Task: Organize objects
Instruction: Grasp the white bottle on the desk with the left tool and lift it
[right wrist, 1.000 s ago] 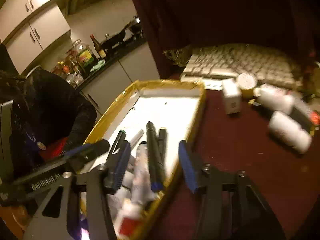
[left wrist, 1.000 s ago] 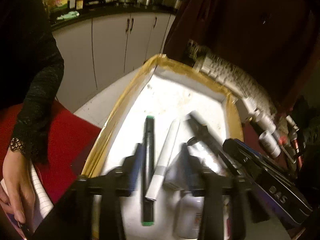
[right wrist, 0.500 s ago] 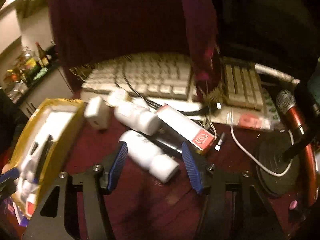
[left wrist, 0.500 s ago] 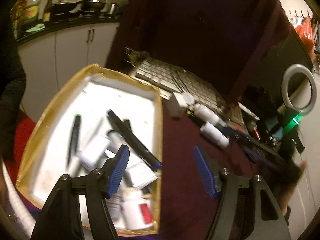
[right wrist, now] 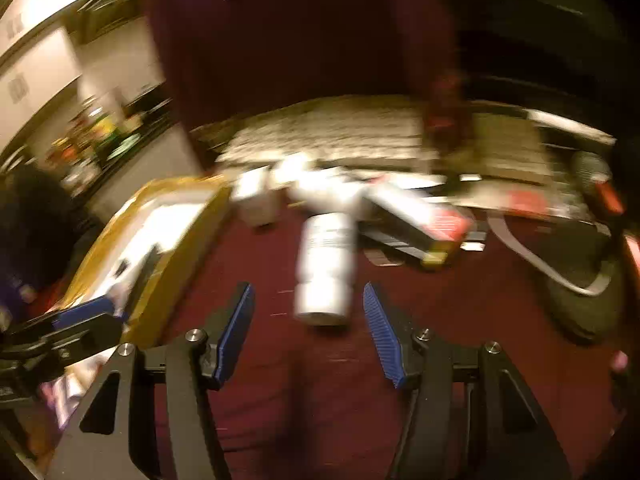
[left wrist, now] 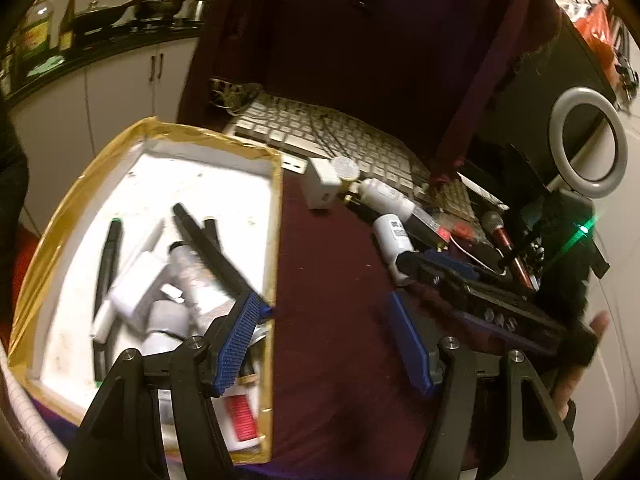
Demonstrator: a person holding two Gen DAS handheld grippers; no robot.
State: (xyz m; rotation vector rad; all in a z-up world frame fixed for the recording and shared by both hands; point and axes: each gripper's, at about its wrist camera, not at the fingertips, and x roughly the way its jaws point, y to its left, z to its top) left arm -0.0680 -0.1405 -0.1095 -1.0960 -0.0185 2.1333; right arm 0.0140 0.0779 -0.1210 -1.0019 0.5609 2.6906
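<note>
A shallow gold-rimmed tray [left wrist: 276, 216] with a white floor holds several pens, markers and small bottles; it also shows in the right wrist view [right wrist: 188, 240]. My left gripper [left wrist: 326, 340] is open and empty over the tray's right edge and the maroon cloth. My right gripper [right wrist: 310, 330] is open and empty, with a white bottle [right wrist: 326, 264] lying on its side just ahead between the fingers. That bottle [left wrist: 394, 236] and the right gripper [left wrist: 432, 270] show in the left wrist view.
A white box [left wrist: 322, 184], another bottle [left wrist: 386, 194] and a red-ended carton [right wrist: 420, 216] lie by a keyboard [left wrist: 332, 136]. A microphone [left wrist: 498, 232], ring light [left wrist: 588, 144] and cable [right wrist: 560, 276] are at the right. Kitchen cabinets [left wrist: 120, 88] stand behind.
My left gripper has swung right from over the tray to its right edge. My right gripper has swung from the tray to the loose bottles and closed in on the lying white bottle.
</note>
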